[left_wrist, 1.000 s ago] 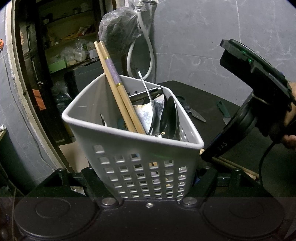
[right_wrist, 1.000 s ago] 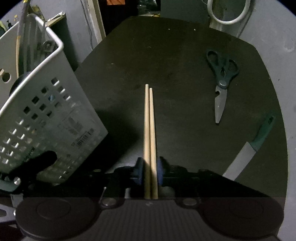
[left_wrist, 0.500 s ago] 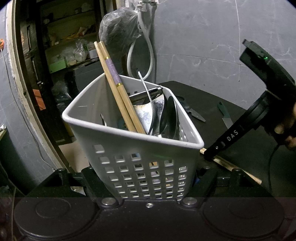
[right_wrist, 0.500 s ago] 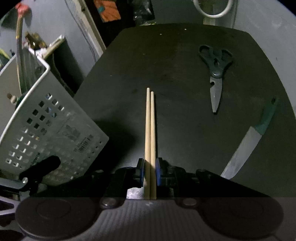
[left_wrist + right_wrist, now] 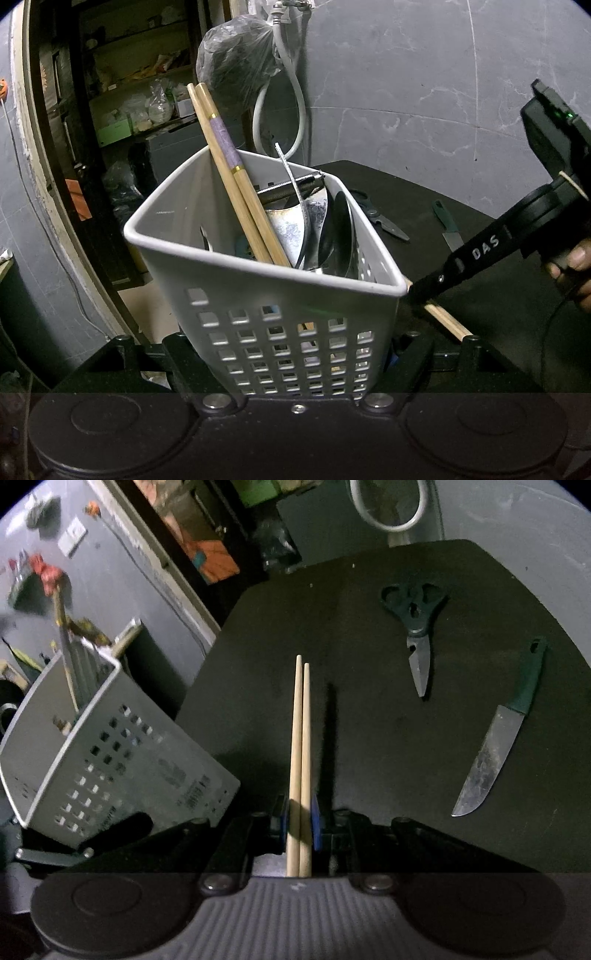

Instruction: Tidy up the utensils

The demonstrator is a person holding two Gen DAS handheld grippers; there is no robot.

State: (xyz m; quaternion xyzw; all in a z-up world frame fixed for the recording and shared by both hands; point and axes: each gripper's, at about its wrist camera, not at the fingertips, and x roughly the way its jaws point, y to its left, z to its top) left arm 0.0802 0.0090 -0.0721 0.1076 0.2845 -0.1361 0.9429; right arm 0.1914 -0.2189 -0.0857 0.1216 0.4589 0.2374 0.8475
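Basket first: the white perforated utensil holder sits clamped between the left gripper fingers at the near left of the dark table, tilted away and already carrying banded chopsticks, a ladle and other metal pieces. That grip should hold steady so the open mouth does not swing.

Just right of the basket's corner, the right gripper is pinched on a plain pair of wooden chopsticks, its blue pads pressing both sticks side by side, tips pointing toward the far edge. They are off the table, low beside the rim.

To do this well, I judge the pair should be lifted above the rim, tipped steeply tip-down, and aimed at the emptier left part of the basket.

Farther right, scissors and a knife lie flat, well apart from the action.
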